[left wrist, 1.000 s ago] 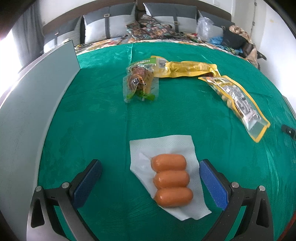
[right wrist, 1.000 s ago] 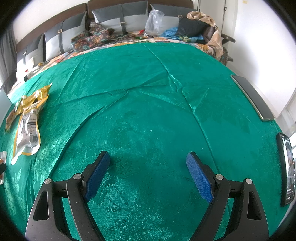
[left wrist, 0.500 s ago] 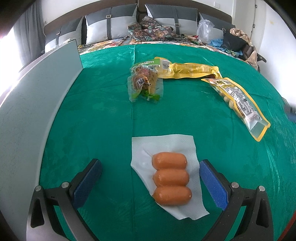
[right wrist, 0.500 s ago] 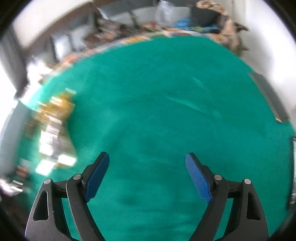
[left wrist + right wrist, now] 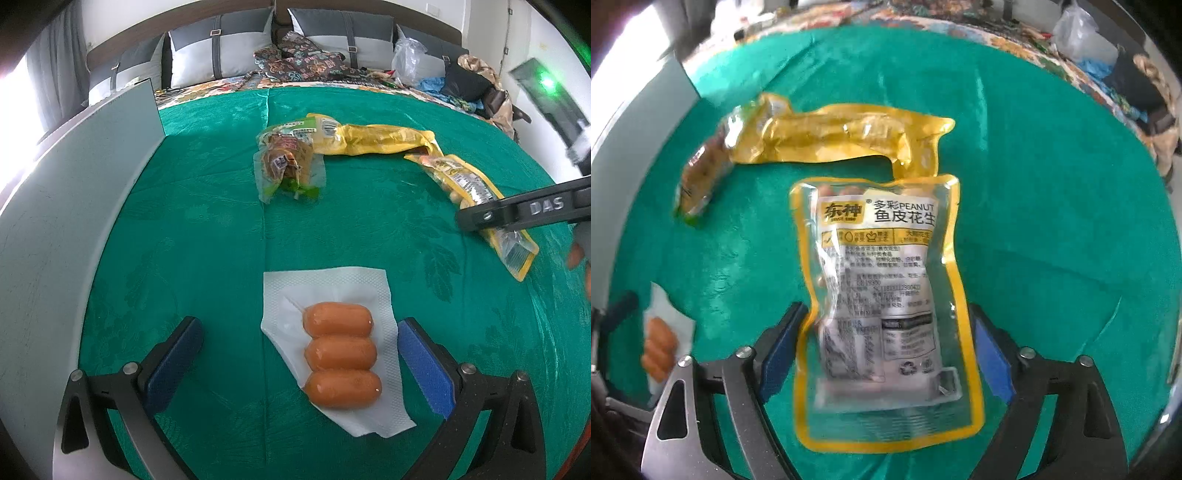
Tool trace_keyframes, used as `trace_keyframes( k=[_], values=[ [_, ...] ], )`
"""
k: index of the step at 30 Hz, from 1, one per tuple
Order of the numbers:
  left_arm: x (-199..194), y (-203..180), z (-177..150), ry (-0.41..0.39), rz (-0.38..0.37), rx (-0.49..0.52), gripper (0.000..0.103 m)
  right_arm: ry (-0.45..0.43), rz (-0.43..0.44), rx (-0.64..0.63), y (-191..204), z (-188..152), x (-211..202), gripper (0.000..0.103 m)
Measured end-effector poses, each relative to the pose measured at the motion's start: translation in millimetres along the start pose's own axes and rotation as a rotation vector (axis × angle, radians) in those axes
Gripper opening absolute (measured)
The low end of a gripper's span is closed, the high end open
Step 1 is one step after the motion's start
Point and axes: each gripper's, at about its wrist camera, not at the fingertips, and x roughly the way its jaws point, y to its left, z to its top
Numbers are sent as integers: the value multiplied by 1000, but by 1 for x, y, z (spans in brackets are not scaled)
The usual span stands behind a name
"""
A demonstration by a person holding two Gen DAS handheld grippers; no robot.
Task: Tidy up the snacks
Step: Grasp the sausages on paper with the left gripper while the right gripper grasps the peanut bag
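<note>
**Right claw swings onto the peanut pouch**

A second ago the right claw [image 5: 886, 343] faces bare green cloth with the snacks far off at its left edge; now it straddles the peanut pouch [image 5: 882, 295], blue pads wide apart on either side of the pouch's lower half, apparently gripping nothing yet. That suggests this pouch is the next snack to be sorted, with closing the claw as the likely next step. The left claw [image 5: 295, 362] has barely shifted: it stays wide open and empty around the sausage pack [image 5: 340, 354].

The peanut pouch is a flat, glossy, clear film bag with a yellow border and printed label, slightly crinkled. Beyond its top edge, touching or overlapping it, lies a crumpled yellow wrapper [image 5: 846, 136]. Left of that sits a small clear packet [image 5: 288, 166] with brownish contents. Well left of the pouch, three smooth, rounded orange sausages lie sealed in white embossed film. The bench [image 5: 207, 240] wears shiny, patterned green fabric.
</note>
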Motion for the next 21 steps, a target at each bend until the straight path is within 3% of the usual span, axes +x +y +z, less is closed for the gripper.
trace_keyframes(
  k=[1,2,3,7,11,16,21],
  values=[
    [-3,0,0,1,-3,-2,87,-13,20,11,-4,-5,-6,76],
    [-10,-1,-1,-10,5,-3,70,-19,45,19,-8,-9,-12,65],
    [-10,0,-2,18,-6,-16,69,-24,69,29,-11,-12,-18,60],
    [-22,4,-13,2,-82,-72,68,-44,129,104,-32,-36,-44,59],
    [-41,11,-27,-41,-186,-179,68,-113,317,251,-69,-73,-68,59],
    [-66,10,-31,-71,-249,-238,68,-118,305,274,-75,-113,-81,59],
    [-97,22,-28,-109,-298,-313,68,-95,293,231,-65,-126,-83,59]
  ],
)
